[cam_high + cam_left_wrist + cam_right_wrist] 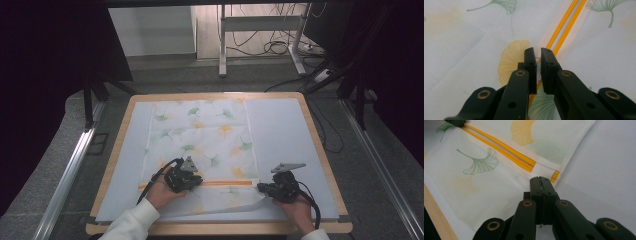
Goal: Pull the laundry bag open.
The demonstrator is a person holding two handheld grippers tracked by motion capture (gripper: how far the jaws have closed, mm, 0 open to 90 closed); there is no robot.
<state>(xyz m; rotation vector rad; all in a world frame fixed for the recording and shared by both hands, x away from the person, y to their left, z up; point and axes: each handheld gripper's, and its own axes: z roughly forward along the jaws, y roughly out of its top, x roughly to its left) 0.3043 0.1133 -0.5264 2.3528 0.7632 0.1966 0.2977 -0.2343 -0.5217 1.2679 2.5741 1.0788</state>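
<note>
A wood-edged worktop (119,145) covered by a pale sheet (282,135) carries a white mesh laundry bag (202,135) printed with green and yellow ginkgo leaves, which lies flat down the middle, its far edge near the worktop's far side and its near end reaching towards the person's hands. An orange zipper (220,183) runs across the bag close to that near end, seen in the gripper views as two parallel orange lines. The bag's near right corner looks lifted or folded a little off the sheet, though the high view is too coarse to be sure. The person's left hand (161,194), in a white sleeve (131,222), holds the left gripper (186,181) over the zipper's left part; in the left gripper view its jaws stand nearly together with a thin gap between them, straddling the orange line, and whether the fingertips (531,58) pinch anything cannot be told. The right hand (299,210) holds the right gripper (266,188) at the bag's right edge, just beside the zipper's end; in the right gripper view its jaws are pressed tight together on the white fabric at that edge, with the zipper's orange end tab (555,177) just beyond the tips.
</note>
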